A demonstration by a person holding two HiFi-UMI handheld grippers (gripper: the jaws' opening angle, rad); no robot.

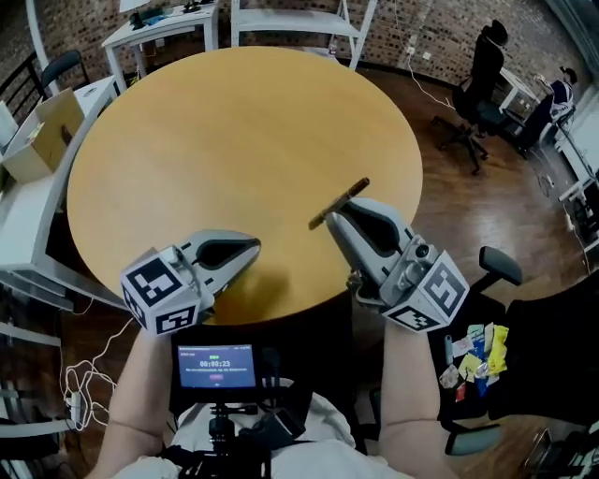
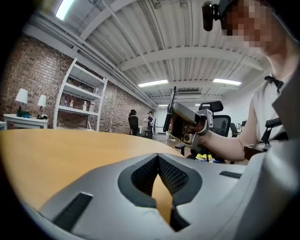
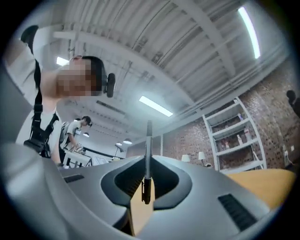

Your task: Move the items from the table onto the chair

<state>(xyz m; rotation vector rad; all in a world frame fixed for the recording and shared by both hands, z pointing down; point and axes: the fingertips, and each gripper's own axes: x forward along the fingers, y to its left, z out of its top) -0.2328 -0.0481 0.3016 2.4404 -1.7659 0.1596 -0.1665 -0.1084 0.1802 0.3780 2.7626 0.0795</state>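
My right gripper (image 1: 335,217) hovers over the near right part of the round wooden table (image 1: 234,140), shut on a thin flat dark item (image 1: 346,196) that sticks out past its tips. The right gripper view shows this item (image 3: 148,140) edge-on, clamped between the jaws of the right gripper (image 3: 147,161). The left gripper view catches that right gripper (image 2: 174,123) raised, with the thin item (image 2: 172,104) upright in it. My left gripper (image 1: 255,247) is low over the table's near edge, shut and holding nothing. Right of me, a black chair (image 1: 547,346) holds several small packets (image 1: 477,355) on its seat.
A cardboard box (image 1: 42,131) sits on a white desk to the left. White tables and a shelf frame (image 1: 295,19) stand behind the table. A black office chair (image 1: 477,103) and people at desks are at far right. A small screen (image 1: 216,365) hangs at my chest.
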